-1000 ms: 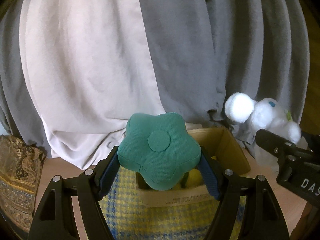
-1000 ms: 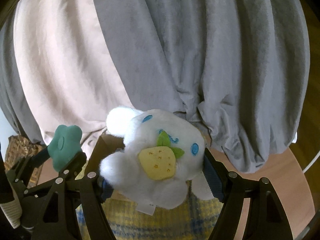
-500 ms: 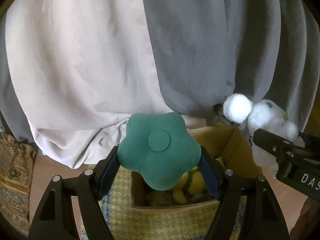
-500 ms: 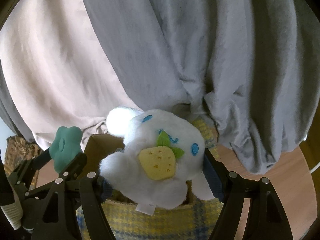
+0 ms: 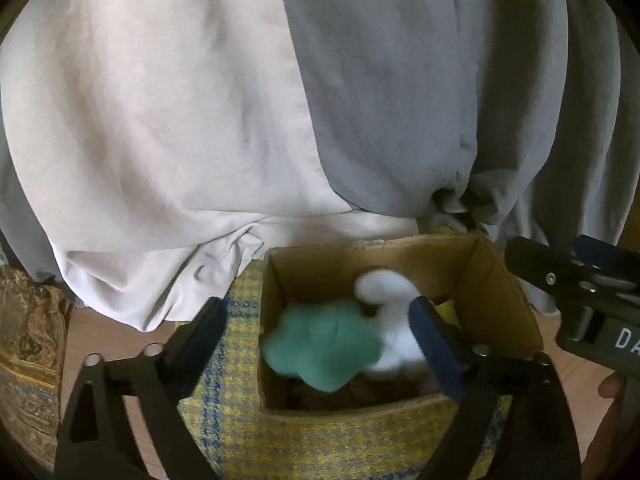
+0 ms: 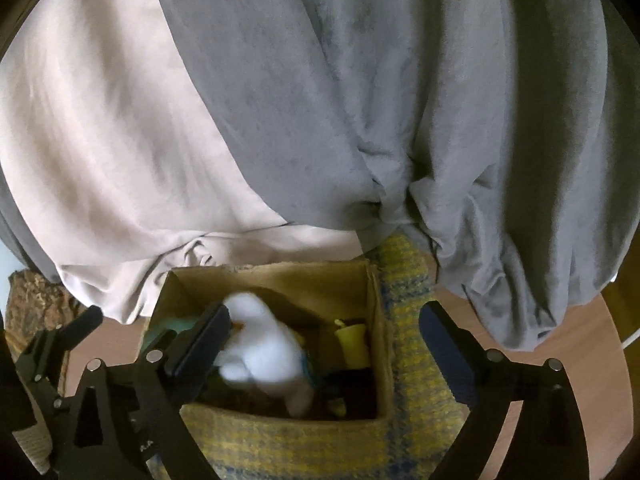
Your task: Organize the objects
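Observation:
An open cardboard box (image 5: 508, 292) stands on a yellow and blue checked cloth (image 5: 320, 440). A green flower-shaped cushion (image 5: 320, 348), blurred by motion, is inside the box below my open left gripper (image 5: 320, 332). A white plush toy (image 5: 388, 288) is beside it in the box, also blurred; it shows in the right wrist view (image 6: 264, 344) below my open right gripper (image 6: 324, 332). Both grippers are empty and hover over the box (image 6: 372, 300). The right gripper's body shows at the right of the left wrist view (image 5: 580, 292).
Grey and pale curtains (image 5: 280, 100) hang close behind the box. Other toys, one of them yellow (image 6: 352, 340), lie in the box. A patterned brown fabric (image 5: 28, 340) is at the left. The wooden floor (image 6: 560, 340) shows at the right.
Both grippers have opened. The green cushion and the white plush toy have left the jaws and dropped into the box. Both grippers have moved forward over the box.

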A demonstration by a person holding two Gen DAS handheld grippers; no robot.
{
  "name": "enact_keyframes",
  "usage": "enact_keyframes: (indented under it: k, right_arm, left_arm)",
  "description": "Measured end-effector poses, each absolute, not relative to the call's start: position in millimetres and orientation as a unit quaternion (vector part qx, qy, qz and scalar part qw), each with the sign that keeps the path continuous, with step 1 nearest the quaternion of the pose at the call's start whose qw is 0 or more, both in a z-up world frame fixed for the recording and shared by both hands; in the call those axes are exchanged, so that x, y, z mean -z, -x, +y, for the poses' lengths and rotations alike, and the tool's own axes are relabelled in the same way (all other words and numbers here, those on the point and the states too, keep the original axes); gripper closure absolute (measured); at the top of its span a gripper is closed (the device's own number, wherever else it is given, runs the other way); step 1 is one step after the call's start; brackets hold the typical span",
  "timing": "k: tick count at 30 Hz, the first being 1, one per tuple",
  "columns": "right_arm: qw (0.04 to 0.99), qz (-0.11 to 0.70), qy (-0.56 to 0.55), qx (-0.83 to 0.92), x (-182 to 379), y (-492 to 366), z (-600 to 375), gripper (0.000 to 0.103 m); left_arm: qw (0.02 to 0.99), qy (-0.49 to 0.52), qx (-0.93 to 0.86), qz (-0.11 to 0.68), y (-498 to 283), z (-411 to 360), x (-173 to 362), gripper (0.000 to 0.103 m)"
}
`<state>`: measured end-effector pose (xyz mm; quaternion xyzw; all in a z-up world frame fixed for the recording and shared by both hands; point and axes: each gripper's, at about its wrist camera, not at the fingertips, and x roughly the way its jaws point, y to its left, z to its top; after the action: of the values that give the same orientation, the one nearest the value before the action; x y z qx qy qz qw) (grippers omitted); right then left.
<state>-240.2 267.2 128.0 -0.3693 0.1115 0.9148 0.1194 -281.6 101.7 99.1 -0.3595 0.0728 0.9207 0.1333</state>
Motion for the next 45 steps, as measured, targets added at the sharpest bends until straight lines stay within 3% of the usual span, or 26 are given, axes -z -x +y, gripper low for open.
enact_keyframes:
  k: [11,30,45]
  right_arm:
    - [0.123,0.108,0.361,-0.918,-135,216,262,0.005]
    - [0.139,0.095,0.354,-0.920,-148,157,245,0.001]
    - [0.151,0.086,0.349,-0.921,-141,131,223,0.001]
  left_arm:
    - [0.118,0.360,-0.922,0.073,265,96,-101,0.001]
    - [0.060,0.339,-0.937,0.066,206,81,-121,0.001]
    - [0.045,0.337,-0.939,0.054,172,49,-107,0.001]
